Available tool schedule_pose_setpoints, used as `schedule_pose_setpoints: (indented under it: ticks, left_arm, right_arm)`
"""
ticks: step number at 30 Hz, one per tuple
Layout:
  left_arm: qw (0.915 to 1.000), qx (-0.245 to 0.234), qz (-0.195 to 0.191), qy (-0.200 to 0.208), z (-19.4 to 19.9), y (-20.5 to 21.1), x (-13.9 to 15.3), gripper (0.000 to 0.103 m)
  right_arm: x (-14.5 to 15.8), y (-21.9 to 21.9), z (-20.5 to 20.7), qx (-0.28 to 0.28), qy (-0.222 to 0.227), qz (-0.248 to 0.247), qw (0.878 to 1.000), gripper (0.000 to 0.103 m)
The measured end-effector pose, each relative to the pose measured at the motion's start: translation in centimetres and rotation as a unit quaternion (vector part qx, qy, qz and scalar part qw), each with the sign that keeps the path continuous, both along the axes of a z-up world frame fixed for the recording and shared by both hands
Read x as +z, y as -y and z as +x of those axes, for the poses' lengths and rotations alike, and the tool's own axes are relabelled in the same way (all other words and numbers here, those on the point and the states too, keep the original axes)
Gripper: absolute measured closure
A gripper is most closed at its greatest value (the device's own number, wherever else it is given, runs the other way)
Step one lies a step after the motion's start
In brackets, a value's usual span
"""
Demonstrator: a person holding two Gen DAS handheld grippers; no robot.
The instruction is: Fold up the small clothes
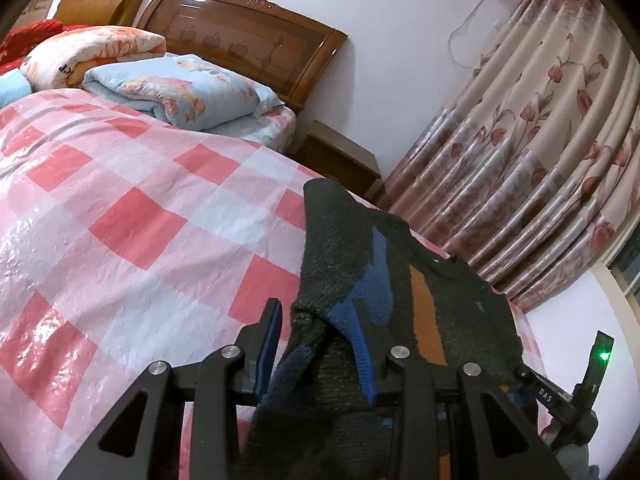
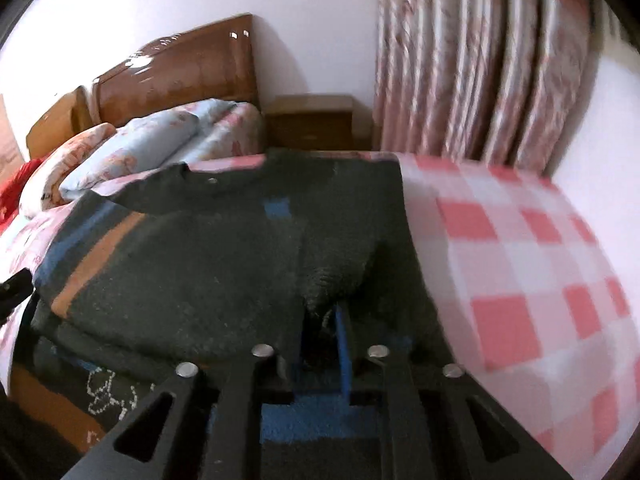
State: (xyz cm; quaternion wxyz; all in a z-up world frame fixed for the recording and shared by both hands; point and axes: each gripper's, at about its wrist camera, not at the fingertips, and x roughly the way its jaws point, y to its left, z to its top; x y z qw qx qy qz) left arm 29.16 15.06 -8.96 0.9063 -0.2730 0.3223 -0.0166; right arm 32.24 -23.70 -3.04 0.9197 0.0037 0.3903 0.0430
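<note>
A small dark knit sweater [image 1: 348, 240] with blue and orange stripes lies on the pink checked bed cover [image 1: 120, 220]. In the left wrist view my left gripper [image 1: 316, 320] has a bunched sleeve of the sweater between its blue pads, with its jaws closed around the fabric. In the right wrist view the sweater [image 2: 200, 248] lies spread, its neck hole toward the headboard. My right gripper [image 2: 324, 320] is closed on a dark ribbed fold of the sweater; only one blue pad [image 2: 344, 344] shows, the other is hidden by cloth.
Folded quilts and a blue pillow [image 1: 180, 92] lie by the wooden headboard [image 1: 240, 36]. A wooden nightstand [image 1: 340, 156] stands beside the bed, and flowered curtains [image 1: 540, 140] hang to the right. The bed cover [image 2: 520, 260] extends right of the sweater.
</note>
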Motion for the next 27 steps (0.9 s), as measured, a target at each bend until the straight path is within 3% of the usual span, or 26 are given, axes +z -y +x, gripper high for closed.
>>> schedule_pose_setpoints:
  ticks: [1, 2, 6, 10, 12, 15, 17, 21, 23, 25, 26, 27]
  left_arm:
    - [1.0000, 0.000, 0.000, 0.001, 0.0, 0.0, 0.0, 0.069]
    - [1.0000, 0.000, 0.000, -0.001, 0.0, 0.0, 0.0, 0.069]
    - [1.0000, 0.000, 0.004, -0.005, 0.2, 0.1, -0.1, 0.069]
    - [1.0000, 0.001, 0.003, 0.000, 0.0, 0.1, 0.1, 0.069]
    - [0.9999, -0.006, -0.002, 0.009, -0.2, 0.1, 0.5, 0.069]
    - [0.9995, -0.028, 0.003, 0.011, 0.7, 0.5, 1.3, 0.069]
    - [0.9988, -0.044, -0.001, 0.022, 2.2, 0.5, 2.4, 0.069]
    - [0.9964, -0.075, -0.037, 0.011, 7.8, 0.2, 3.4, 0.069]
    - [0.9955, -0.086, -0.038, -0.009, 10.5, 0.2, 2.7, 0.069]
    - [0.9936, -0.087, -0.037, -0.062, 13.7, 0.2, 0.4, 0.069]
    - [0.9925, -0.087, -0.047, -0.072, 14.5, -0.1, -0.5, 0.076]
    - [0.9935, -0.084, -0.055, -0.053, 14.5, -0.5, -0.6, 0.076]
  right_arm:
    - [0.4, 0.3, -0.1, -0.007, 0.005, 0.007, 1.000, 0.054]
    - [1.1, 0.5, -0.3, -0.015, 0.012, 0.012, 1.000, 0.000]
    - [4.2, -0.8, -1.4, 0.011, 0.071, 0.005, 0.997, 0.000]
    - [2.6, -4.5, -0.5, 0.076, 0.045, -0.034, 0.995, 0.000]
    - [0.3, -4.4, 0.4, 0.067, 0.002, -0.046, 0.997, 0.000]
    - [0.1, -2.7, 0.5, 0.052, -0.004, -0.014, 0.999, 0.000]
    - [0.1, -1.9, 0.5, 0.054, -0.006, 0.006, 0.999, 0.000]
    - [-0.1, -2.5, 0.4, 0.061, -0.007, -0.014, 0.998, 0.000]
    - [-0.1, -2.5, 0.3, 0.062, -0.007, -0.014, 0.998, 0.000]
    - [-0.1, -2.4, 0.3, 0.063, -0.007, -0.006, 0.998, 0.000]
    - [-0.2, -2.4, 0.5, 0.064, -0.008, -0.003, 0.998, 0.000]
    - [-0.5, -2.3, 0.5, 0.064, -0.008, -0.002, 0.998, 0.000]
